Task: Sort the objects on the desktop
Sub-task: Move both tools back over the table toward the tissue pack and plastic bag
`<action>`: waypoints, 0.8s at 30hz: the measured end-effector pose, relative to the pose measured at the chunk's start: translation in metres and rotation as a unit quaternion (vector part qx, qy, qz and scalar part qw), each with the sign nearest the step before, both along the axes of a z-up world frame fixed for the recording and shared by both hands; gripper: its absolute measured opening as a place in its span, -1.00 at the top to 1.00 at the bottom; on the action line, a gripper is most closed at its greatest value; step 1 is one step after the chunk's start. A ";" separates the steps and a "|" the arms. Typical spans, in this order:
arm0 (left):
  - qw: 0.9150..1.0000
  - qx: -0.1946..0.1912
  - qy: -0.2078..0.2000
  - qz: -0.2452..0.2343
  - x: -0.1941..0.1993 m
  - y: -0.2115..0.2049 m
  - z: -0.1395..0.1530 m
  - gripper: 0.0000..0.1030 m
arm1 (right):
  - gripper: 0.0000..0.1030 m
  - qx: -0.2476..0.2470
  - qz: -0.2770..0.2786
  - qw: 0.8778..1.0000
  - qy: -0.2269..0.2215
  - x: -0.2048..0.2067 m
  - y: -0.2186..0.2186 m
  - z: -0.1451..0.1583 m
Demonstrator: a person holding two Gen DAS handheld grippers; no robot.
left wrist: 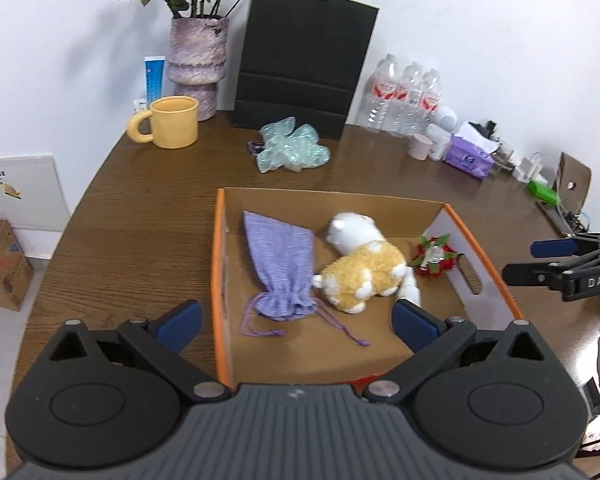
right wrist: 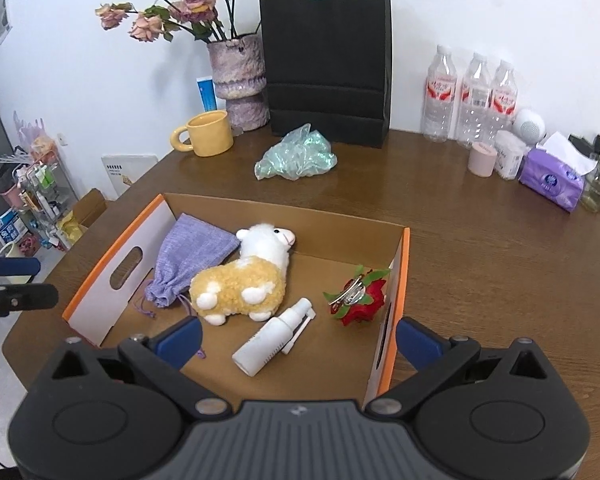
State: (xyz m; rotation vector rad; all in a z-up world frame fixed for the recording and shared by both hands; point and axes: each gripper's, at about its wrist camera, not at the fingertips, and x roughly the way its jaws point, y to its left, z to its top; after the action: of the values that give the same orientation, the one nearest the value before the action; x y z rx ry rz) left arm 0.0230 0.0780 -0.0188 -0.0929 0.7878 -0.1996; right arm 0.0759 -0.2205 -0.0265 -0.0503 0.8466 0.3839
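An open cardboard box [left wrist: 219,264] [right wrist: 400,276] with orange rims sits on the wooden table. Inside lie a purple drawstring pouch [left wrist: 282,264] [right wrist: 192,258], a yellow and white plush alpaca [left wrist: 364,268] [right wrist: 248,276], a red flower hair clip [left wrist: 434,258] [right wrist: 358,294] and a white spray bottle [right wrist: 274,338]. My left gripper [left wrist: 296,326] hangs open above the box's near edge, holding nothing. My right gripper [right wrist: 298,336] is open over the box's near right corner, also holding nothing. A crumpled teal plastic bag [left wrist: 292,148] [right wrist: 296,156] lies on the table behind the box.
Along the wall stand a yellow mug [left wrist: 168,122] [right wrist: 208,134], a vase of dried roses [left wrist: 196,64] [right wrist: 240,80], a black paper bag [left wrist: 300,64] [right wrist: 326,64], water bottles [right wrist: 472,96], a purple tissue pack [right wrist: 552,182] and a pink cup [right wrist: 482,160]. The table edge curves at left.
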 end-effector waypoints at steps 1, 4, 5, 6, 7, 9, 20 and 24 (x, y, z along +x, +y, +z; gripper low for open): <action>1.000 0.005 0.004 0.000 0.004 0.001 0.002 -1.00 | -1.00 0.000 -0.001 1.000 0.005 0.004 0.001 0.001; 1.000 0.025 0.014 0.000 0.020 0.004 0.010 -1.00 | -1.00 -0.013 0.001 1.000 0.013 0.021 0.005 0.008; 0.999 0.032 0.018 -0.001 0.026 0.005 0.013 -1.00 | -1.00 -0.017 0.002 1.000 0.015 0.027 0.007 0.011; 0.999 0.038 0.022 -0.003 0.033 0.005 0.015 -1.00 | -1.00 -0.022 0.004 1.000 0.017 0.035 0.010 0.015; 0.999 0.041 0.027 -0.002 0.040 0.006 0.016 -1.00 | -1.00 -0.026 0.006 0.999 0.019 0.042 0.013 0.019; 0.998 0.040 0.038 0.000 0.054 0.008 0.019 -1.00 | -1.00 -0.036 0.010 0.999 0.019 0.057 0.018 0.027; 0.996 0.040 0.071 0.038 0.153 0.033 0.025 -1.00 | -1.00 -0.043 0.017 0.997 0.063 0.167 0.053 0.048; 0.994 0.047 0.089 0.042 0.186 0.036 0.025 -1.00 | -1.00 -0.034 0.021 0.995 0.093 0.209 0.067 0.048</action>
State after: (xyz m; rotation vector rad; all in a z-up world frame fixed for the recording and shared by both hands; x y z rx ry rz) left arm 0.2092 0.1143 0.0064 -0.0538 0.9670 -0.0752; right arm 0.2853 -0.1539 0.0212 -0.0961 1.0448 0.4037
